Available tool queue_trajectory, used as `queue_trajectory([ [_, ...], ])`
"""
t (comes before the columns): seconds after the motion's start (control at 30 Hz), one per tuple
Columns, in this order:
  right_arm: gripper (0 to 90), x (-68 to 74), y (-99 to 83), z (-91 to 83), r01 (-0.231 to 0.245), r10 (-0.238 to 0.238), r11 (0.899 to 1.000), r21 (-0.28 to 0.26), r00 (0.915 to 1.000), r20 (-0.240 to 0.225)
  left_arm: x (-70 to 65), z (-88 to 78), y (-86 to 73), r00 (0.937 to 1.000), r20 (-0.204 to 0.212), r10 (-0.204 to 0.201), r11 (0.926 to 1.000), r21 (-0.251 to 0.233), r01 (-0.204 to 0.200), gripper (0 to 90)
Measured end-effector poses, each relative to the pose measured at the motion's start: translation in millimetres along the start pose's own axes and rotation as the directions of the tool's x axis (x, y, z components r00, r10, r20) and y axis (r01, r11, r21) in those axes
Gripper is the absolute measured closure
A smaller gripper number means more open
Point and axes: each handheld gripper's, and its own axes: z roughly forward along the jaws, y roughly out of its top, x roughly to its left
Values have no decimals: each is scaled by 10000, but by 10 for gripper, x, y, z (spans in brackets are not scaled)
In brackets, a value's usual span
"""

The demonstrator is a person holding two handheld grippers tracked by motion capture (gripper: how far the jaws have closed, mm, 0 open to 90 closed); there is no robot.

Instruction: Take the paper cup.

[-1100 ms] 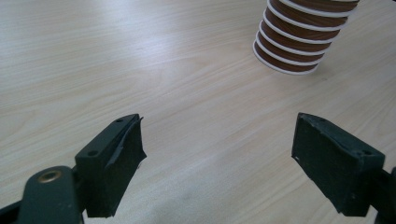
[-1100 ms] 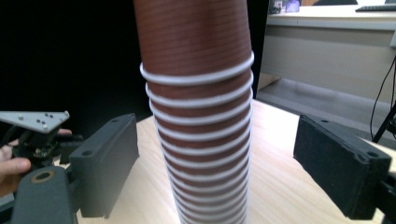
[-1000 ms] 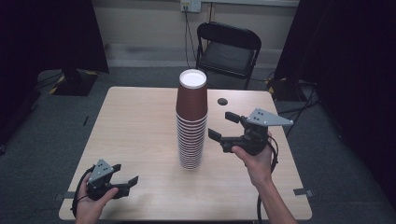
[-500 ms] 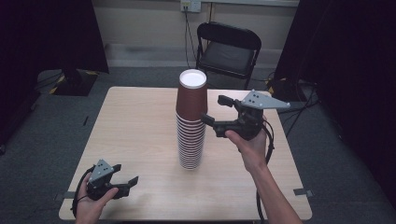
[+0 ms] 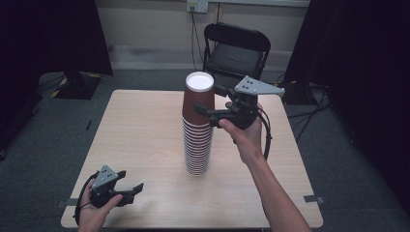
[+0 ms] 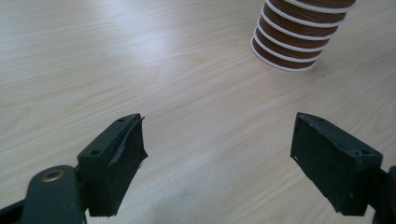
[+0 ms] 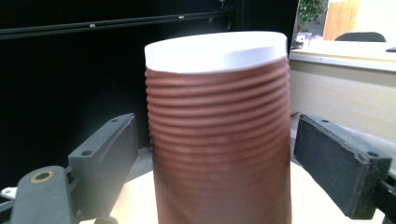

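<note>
A tall stack [image 5: 197, 126] of inverted brown paper cups stands upright near the middle of the table [image 5: 140, 130], its white rims banding the lower part and the top cup [image 5: 197, 94] closing it with a white base. The right gripper [image 5: 209, 112] is raised to the level of that top cup; in the right gripper view its jaws stand spread on either side of the ribbed wall of the top cup [image 7: 217, 135], a gap visible on each side, so nothing is yet grasped. The left gripper [image 5: 133, 192] rests low at the near left corner of the table, well apart from the stack; its own view shows the jaws released over bare wood, with the foot of the stack [image 6: 299, 37] beyond them. The cups are judged to be very light, thin-walled and easily crushed, and the nested column tall enough to topple under a sideways push. The ribbed wall should offer fair friction. A gentle hold across the upper wall of the top cup, below its base and above the next rim, seems best suited, followed by a straight vertical lift, since nested cups tend to cling and may drag a second one up.
</note>
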Motion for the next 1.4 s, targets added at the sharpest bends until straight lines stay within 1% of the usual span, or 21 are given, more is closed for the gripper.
queue_trajectory([
  [0.07,128,9,8,47,79,-79,10000,8,10000,60,5,-3,0,10000,-37,47,10000,8,-47,174],
  [0.17,128,-3,-4,122,73,-76,9995,309,9999,101,7,-5,-3,10000,-36,-47,10000,-15,47,174],
  [0.27,129,-16,-37,188,47,-53,9986,518,9999,109,8,-7,-3,10000,-40,-38,10000,-19,38,174],
  [0.4,123,-29,-72,242,92,-98,9983,578,9999,103,7,1,-4,10000,-31,-46,10000,1,46,175],
  [0.5,122,-40,-88,289,-137,134,9981,604,9999,55,7,9,-1,10000,-37,-17,10000,44,17,175],
  [0.6,111,-13,-100,334,94,-110,9974,712,9997,231,-4,2,-1,10000,-3,7,10000,28,-7,175],
  [0.63,112,-12,-106,347,38,-59,9973,738,9996,272,2,2,-2,10000,8,47,10000,34,-47,175],
  [0.73,110,-18,-127,369,64,-86,9963,851,9996,255,7,3,-4,10000,-9,-48,10000,23,48,175],
  [0.8,112,-11,-131,376,246,-273,9959,868,9992,293,7,4,-4,10000,-7,-44,10000,29,44,175],
  [0.9,118,-7,-132,376,273,-301,9961,841,9990,319,3,1,-1,10000,13,31,10000,33,-31,176],
  [1.0,124,3,-136,372,382,-415,9956,860,9985,370,5,5,-3,10000,5,-5,10000,46,5,175],
  [1.4,128,6,-132,372,384,-419,9957,840,9983,396,6,6,-3,10000,0,-6,10000,54,6,176],
])
